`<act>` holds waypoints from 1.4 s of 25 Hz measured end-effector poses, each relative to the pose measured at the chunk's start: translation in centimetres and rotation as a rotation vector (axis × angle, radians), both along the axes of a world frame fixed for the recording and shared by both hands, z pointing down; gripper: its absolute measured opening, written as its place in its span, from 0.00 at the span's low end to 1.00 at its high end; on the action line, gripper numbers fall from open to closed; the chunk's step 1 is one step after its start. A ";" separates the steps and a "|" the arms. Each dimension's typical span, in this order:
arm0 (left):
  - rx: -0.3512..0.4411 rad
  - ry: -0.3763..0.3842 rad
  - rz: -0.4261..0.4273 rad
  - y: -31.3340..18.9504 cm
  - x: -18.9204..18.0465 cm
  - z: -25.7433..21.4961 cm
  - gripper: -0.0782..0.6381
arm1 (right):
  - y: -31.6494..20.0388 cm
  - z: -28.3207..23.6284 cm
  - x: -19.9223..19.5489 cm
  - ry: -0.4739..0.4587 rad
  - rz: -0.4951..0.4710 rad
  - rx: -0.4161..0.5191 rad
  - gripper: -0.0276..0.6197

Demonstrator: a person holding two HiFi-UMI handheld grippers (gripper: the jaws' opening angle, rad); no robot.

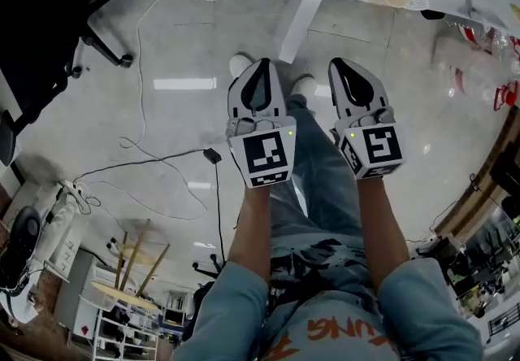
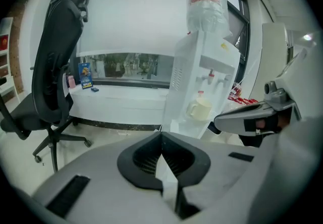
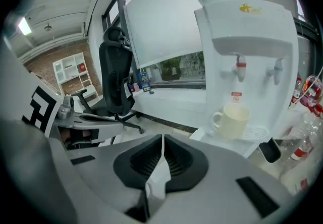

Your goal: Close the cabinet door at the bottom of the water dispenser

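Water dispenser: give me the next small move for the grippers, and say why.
Probably ease the left gripper forward onto the side of the white door panel that faces it. The panel looks swung out from the water dispenser toward the person and lies nearest that gripper's tips. Both it and the right gripper are shut and empty.

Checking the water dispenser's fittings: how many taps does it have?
2. A red-handled tap sits above the mug; a pale tap is just right of it. None seems hidden.

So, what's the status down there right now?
Left gripper shut, empty. Right gripper shut, empty. White water dispenser: bottom cabinet door open, untouched. Cream mug on drip tray, clear of door.
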State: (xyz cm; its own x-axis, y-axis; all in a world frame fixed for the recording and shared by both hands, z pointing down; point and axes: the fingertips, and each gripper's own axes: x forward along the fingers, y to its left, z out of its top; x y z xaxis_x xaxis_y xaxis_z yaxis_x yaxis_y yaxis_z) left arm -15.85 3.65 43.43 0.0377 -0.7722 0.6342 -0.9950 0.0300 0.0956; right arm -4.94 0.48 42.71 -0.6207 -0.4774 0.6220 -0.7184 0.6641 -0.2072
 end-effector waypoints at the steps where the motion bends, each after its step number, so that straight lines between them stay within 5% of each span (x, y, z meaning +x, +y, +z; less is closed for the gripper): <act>1: -0.008 0.004 -0.006 0.3 -0.1 0.6 0.12 | 0.3 0.8 -0.2 0.003 -0.003 -0.009 0.09; 11: -0.105 0.026 -0.004 2.5 -0.8 5.6 0.12 | 2.3 9.0 -1.2 0.089 0.020 -0.125 0.10; 14: -0.123 0.024 0.003 2.6 -1.3 6.7 0.12 | 3.0 11.3 -1.7 0.087 0.032 -0.176 0.25; 23: -0.166 0.026 0.026 2.0 -1.8 9.8 0.12 | 4.4 17.2 -3.5 0.087 0.049 -0.290 0.39; 35: -0.220 0.017 0.078 2.6 -2.0 11.3 0.12 | 4.5 22.1 -4.6 0.117 0.180 -0.383 0.45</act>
